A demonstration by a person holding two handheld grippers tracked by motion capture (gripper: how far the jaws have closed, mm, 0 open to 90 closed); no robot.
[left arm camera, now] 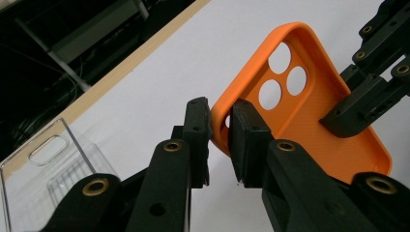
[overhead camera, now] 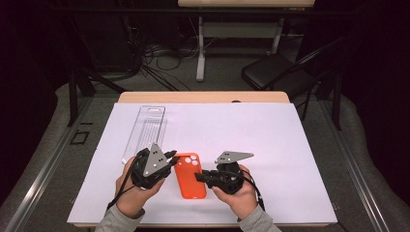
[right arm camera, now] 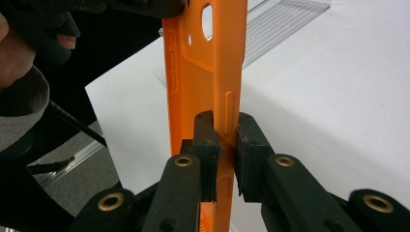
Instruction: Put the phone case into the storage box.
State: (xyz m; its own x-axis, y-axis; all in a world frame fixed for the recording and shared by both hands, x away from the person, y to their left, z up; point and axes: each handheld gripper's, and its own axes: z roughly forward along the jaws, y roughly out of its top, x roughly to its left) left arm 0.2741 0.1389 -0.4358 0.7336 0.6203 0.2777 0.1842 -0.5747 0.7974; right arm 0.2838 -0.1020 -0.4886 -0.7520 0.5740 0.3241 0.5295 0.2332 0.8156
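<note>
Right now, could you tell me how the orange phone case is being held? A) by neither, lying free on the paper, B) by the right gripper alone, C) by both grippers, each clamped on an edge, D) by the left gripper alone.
C: the left gripper pinches the corner rim of the orange phone case near the camera holes, and the right gripper is clamped on its side wall.

A wooden counter (overhead camera: 145, 97) carries a large white paper sheet (overhead camera: 270, 145) covering most of its top. A clear plastic packaging tray (overhead camera: 145, 130) lies flat on the sheet's far left part.
</note>
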